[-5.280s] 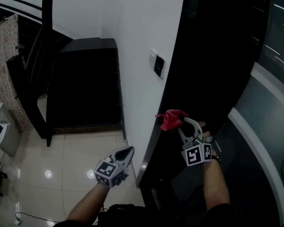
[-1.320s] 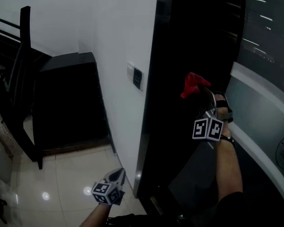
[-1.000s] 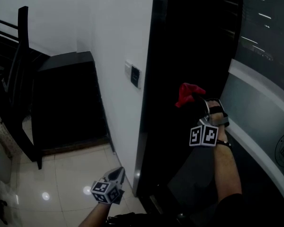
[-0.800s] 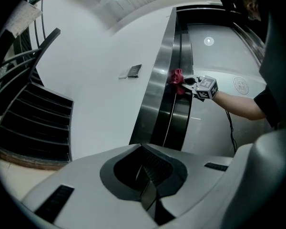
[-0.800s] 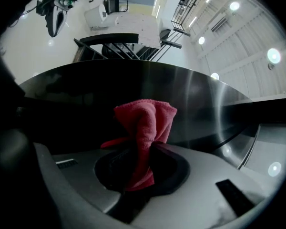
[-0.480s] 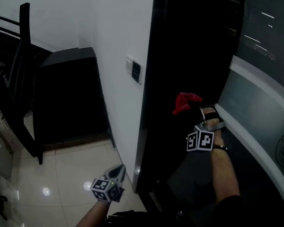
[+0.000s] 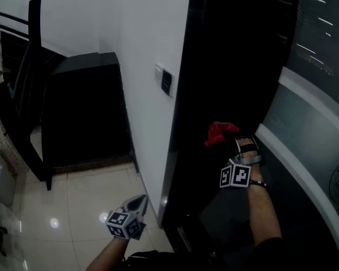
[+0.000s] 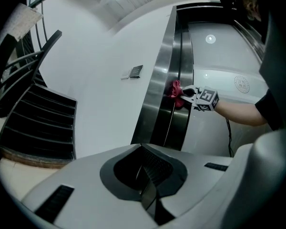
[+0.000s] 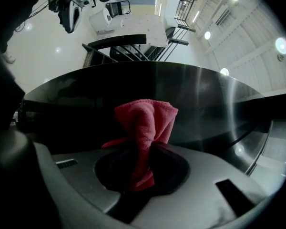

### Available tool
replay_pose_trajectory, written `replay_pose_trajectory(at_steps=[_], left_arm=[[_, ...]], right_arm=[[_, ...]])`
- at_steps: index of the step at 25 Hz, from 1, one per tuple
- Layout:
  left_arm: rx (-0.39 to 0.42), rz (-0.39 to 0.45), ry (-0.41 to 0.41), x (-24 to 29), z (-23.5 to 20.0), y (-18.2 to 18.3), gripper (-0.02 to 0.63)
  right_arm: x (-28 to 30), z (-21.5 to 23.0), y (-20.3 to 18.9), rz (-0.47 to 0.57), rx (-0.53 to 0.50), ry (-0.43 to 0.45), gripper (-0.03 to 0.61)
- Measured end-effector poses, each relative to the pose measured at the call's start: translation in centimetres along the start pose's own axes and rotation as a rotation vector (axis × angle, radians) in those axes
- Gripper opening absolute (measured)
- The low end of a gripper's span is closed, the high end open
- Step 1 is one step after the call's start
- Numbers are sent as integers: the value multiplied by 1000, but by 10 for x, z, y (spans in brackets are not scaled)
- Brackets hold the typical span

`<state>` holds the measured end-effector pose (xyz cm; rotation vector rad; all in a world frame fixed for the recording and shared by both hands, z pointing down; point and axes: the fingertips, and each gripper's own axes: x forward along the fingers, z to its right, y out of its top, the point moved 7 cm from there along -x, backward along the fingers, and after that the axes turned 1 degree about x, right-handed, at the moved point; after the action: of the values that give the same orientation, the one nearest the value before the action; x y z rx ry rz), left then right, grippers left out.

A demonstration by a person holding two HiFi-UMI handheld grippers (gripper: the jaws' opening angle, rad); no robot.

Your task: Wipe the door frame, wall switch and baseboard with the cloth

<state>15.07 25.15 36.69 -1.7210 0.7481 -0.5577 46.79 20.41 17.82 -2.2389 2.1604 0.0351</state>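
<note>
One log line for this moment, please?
right claw: shut on red cloth | cloth at door frame | left claw: shut, empty

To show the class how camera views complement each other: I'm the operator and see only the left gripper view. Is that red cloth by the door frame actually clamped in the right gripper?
Observer: Yes. In the right gripper view the right gripper is shut on the cloth. The cloth's bunched end sticks out toward the dark door frame.
Operator: Where does my left gripper hang?
Observer: The head view shows the left gripper low over the tiled floor, near the frame's foot.
</note>
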Motion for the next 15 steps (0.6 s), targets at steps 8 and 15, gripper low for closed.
replay_pose_trajectory(at_steps=[8,15], left_arm=[[-1,0,-2,0,2,0,3],[48,-19,-29,3,7,-1,3]], right_arm=[[-2,-30,-1,-24,-29,21,64],[-3,-56,2,-22,19,68,64]])
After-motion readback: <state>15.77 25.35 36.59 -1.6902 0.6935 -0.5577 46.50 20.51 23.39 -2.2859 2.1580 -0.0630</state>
